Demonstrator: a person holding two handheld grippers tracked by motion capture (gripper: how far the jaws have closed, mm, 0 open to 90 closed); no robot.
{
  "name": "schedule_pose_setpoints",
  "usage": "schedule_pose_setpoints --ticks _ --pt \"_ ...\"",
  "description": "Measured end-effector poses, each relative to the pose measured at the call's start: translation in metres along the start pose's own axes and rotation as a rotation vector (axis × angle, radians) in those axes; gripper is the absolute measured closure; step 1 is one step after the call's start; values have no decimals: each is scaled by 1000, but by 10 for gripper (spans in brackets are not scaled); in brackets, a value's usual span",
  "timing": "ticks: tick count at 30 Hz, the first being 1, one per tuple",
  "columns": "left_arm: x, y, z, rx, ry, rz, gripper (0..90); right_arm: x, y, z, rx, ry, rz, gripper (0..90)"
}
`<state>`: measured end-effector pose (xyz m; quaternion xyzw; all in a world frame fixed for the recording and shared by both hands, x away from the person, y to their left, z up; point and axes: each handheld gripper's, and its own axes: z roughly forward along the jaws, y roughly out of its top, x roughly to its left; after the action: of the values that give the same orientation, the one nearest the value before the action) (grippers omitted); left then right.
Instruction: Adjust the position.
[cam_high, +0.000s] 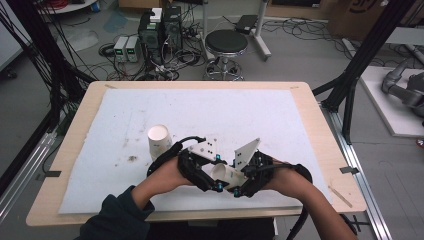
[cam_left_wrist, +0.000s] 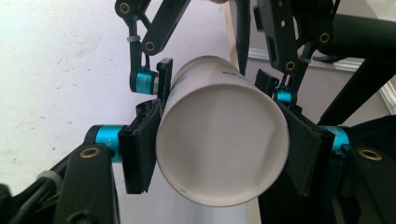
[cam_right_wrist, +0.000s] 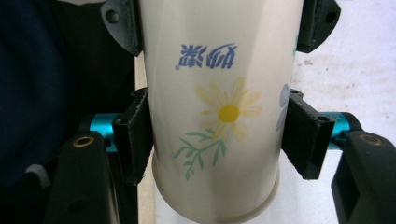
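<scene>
- Holding one paper cup (cam_high: 227, 174) level above the bench (cam_high: 310, 107), both the left gripper (cam_high: 212, 175) and right gripper (cam_high: 239, 181) clamp it.
- Second cup (cam_high: 159, 141) stands upside down nearby; stacking or separating looks unfinished.

Left gripper (cam_high: 216, 176) and right gripper (cam_high: 239, 176): black linkage arms, brass rivets, teal collars, 2 black pads each; dark sleeve (cam_high: 117, 214).
</scene>
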<state>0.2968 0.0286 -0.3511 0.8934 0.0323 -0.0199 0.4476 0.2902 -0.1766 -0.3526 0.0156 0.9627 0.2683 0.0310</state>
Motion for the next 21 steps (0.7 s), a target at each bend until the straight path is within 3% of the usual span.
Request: schedule_pose_setpoints --ticks 4,6,9,13,21 --pt "0 -2 0 -25 8 -2 373 -1 -1 0 -1 6 12 317" --pt "-1 -3 -2 -40 22 -4 375 -4 -5 -3 -58 4 65 210" --pt "-1 -6 -6 -77 34 -7 375 -5 -9 -7 -104 4 101 207" --pt "0 -12 -9 -132 37 -26 376 -5 -20 -17 -215 -6 135 207" --pt "-2 -26 -12 -241 32 -56 376 2 -47 -33 -500 -39 180 206"
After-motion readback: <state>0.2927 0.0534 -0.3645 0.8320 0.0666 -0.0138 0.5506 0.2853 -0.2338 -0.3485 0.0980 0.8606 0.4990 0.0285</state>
